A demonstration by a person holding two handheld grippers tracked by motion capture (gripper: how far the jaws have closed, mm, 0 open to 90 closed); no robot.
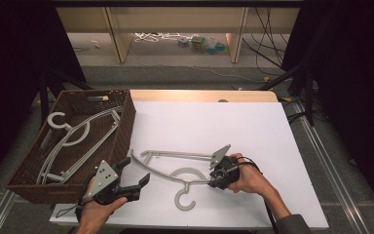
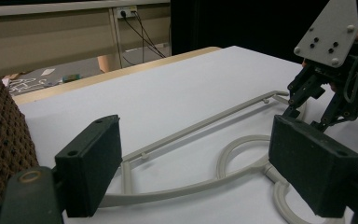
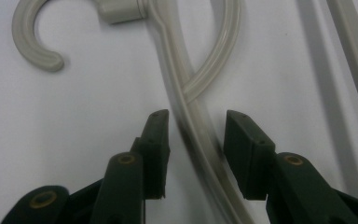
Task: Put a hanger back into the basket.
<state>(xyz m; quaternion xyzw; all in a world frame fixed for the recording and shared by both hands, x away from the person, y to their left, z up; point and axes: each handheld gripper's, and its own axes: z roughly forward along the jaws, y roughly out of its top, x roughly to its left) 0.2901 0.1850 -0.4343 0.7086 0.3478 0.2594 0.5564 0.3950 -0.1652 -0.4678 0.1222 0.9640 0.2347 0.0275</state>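
A pale grey plastic hanger (image 1: 177,170) lies flat on the white desk (image 1: 253,126), near the front edge and just right of the brown wicker basket (image 1: 121,139). Its long axis runs left to right across the desk, with the straight bar on the far side and the hook (image 1: 184,201) pointing back toward the person, its open curl turned to the left.

The right claw (image 1: 216,180) sits low over the hanger's right shoulder arm. In the right gripper view that arm (image 3: 198,135) runs straight up between the two black pads (image 3: 156,149), with a gap showing on either side (so not pinched yet, as far as I can see); the jaws stand partly open around it, well narrowed.

The left claw (image 1: 137,171) hangs just off the hanger's left end, beside the basket, its jaws spread wide with nothing in them. From the left gripper view the hanger stretches away between its pads (image 2: 91,163) toward the right claw (image 2: 307,109) at the far end.

More hangers (image 1: 73,141) of the same kind lie piled inside the basket.
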